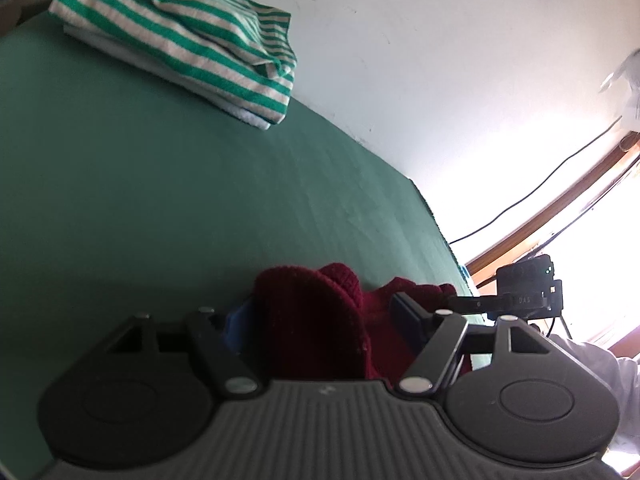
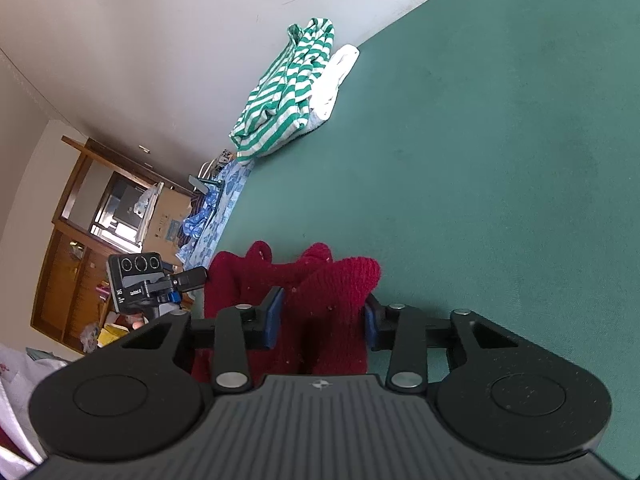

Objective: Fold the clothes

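Both jaws clamp dark red knitted garment [image 2: 320, 304]: my left gripper [image 1: 320, 320], right gripper [image 2: 322, 316]. Folded green-and-white striped shirt [image 1: 180, 36] sits far across green sheet [image 1: 160, 200], by wall.

The green surface [image 1: 160, 200] lies open across the middle of the left wrist view, with bare room between the lower centre and the upper left. There a folded green-and-white striped garment [image 1: 180, 36] sits on white folded cloth against the white wall [image 1: 440, 60], closing that edge. In the right wrist view, the surface's right half is bare. The dark red knit garment [image 2: 328, 300] fills the gap at the fingers [image 2: 274, 316], and a black camera mount [image 2: 140, 280] stands at the left.
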Available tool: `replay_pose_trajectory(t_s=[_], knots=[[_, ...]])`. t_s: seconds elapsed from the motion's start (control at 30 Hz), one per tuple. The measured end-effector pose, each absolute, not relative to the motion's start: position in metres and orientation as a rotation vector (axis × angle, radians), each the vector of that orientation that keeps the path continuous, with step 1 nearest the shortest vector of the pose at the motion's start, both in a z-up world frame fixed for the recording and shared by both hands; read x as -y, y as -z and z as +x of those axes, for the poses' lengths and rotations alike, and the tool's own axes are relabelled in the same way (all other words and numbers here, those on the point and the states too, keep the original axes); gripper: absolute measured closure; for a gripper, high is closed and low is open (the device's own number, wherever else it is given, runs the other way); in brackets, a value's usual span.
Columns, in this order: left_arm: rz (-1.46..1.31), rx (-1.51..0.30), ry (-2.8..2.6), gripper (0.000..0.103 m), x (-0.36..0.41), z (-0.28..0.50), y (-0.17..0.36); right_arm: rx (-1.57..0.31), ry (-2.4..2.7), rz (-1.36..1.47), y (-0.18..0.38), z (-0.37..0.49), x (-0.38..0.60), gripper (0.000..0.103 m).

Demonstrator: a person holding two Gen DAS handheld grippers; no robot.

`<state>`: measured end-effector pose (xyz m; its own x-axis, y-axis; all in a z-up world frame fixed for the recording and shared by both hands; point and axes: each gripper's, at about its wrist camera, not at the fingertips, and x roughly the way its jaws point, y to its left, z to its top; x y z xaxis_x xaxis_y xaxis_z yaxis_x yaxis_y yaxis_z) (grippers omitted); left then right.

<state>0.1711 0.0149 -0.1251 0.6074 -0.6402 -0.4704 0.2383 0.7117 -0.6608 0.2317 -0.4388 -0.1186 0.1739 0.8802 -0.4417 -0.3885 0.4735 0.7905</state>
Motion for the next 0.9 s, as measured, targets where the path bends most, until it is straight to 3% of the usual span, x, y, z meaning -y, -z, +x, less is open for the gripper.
replay_pose_trajectory(t_s=[0.1,0.17,0.4,0.9], knots=[[-0.526,-0.753,0.522,0.054,-0.012,0.168,0.123,-1.031,-0.949,0.600,0.123,0.230,0.443,0.078],[-0.528,-0.756,0.506,0.081,-0.012,0.169,0.122,-1.036,-0.935,0.610,0.123,0.229,0.444,0.081],[-0.533,-0.757,0.453,0.087,-0.014,0.170,0.116,-1.055,-0.873,0.585,0.114,0.228,0.441,0.081],[-0.438,-0.637,0.523,0.088,-0.005,0.122,0.029,-0.862,-0.908,0.471,0.035,0.182,0.449,0.081]])
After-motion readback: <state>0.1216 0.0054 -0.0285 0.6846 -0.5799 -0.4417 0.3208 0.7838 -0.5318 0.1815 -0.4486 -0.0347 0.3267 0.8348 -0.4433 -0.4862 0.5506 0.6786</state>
